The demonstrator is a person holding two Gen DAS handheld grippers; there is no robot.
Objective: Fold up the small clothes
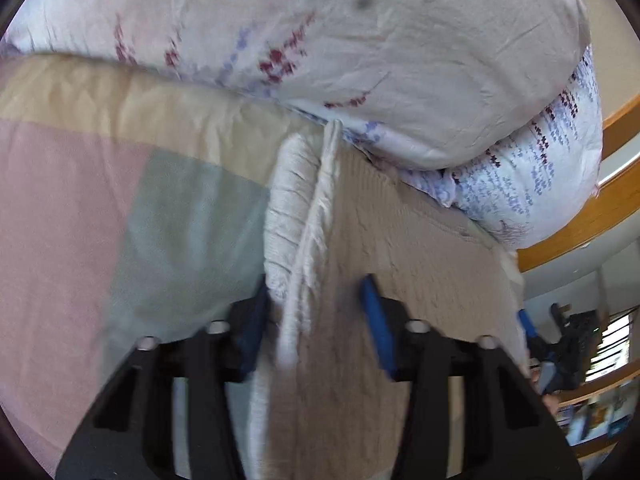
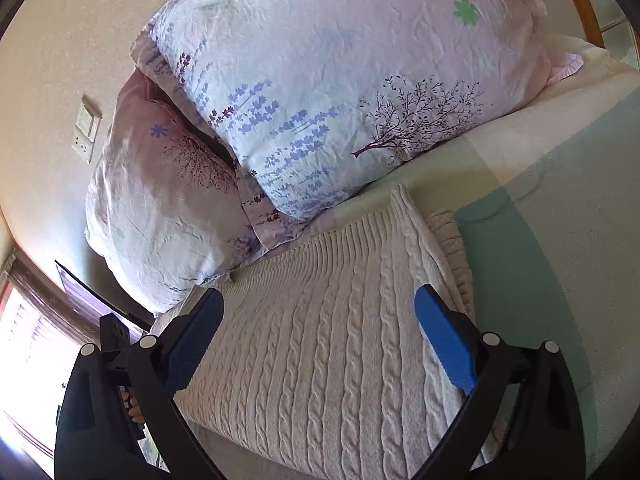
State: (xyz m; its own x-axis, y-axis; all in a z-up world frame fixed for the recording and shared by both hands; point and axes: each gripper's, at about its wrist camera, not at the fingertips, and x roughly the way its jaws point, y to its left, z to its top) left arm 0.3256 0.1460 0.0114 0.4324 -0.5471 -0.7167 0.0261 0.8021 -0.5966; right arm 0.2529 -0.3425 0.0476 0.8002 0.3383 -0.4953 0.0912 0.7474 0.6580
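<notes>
Cream cable-knit sweater lying on the bed, on a bedspread of pink, pale green and cream blocks, close to the head edge. Two floral pillows lie just beyond it: the upper pillow, printed with lavender sprigs and a tree, rests on the lower pillow, whose corner touches the knit's ribbed hem and crowds that side. Right tongs: spread wide, blue pads apart over the cable pattern, nothing between them held. Left tongs: moderately open, with a raised fold of the sweater standing between the pads; whether the pads pinch it cannot be told in the blurred view. A wall switch plate is fixed behind the pillows; a wooden bed frame borders the mattress.
</notes>
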